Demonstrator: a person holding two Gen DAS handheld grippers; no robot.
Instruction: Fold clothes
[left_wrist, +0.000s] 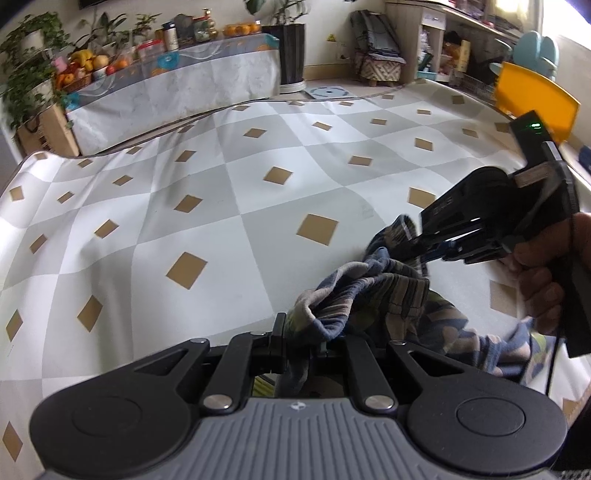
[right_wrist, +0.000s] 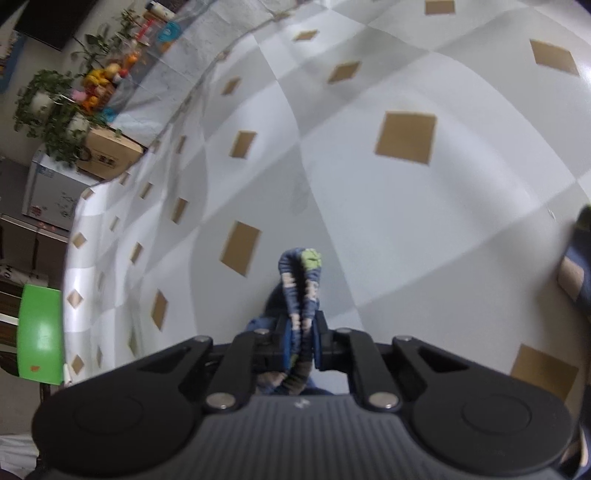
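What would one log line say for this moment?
left tool: shut on garment | right tool: shut on garment | garment: bunched, lifted above checkered cloth

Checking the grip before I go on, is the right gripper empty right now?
No, the right gripper is shut on a bunched fold of the camouflage garment, which sticks out between its fingers.

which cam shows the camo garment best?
Left wrist: the camo garment shows bunched, stretched between the left claw and right claw. Right wrist shows only a pinched fold in the right claw, plus a scrap at the edge.
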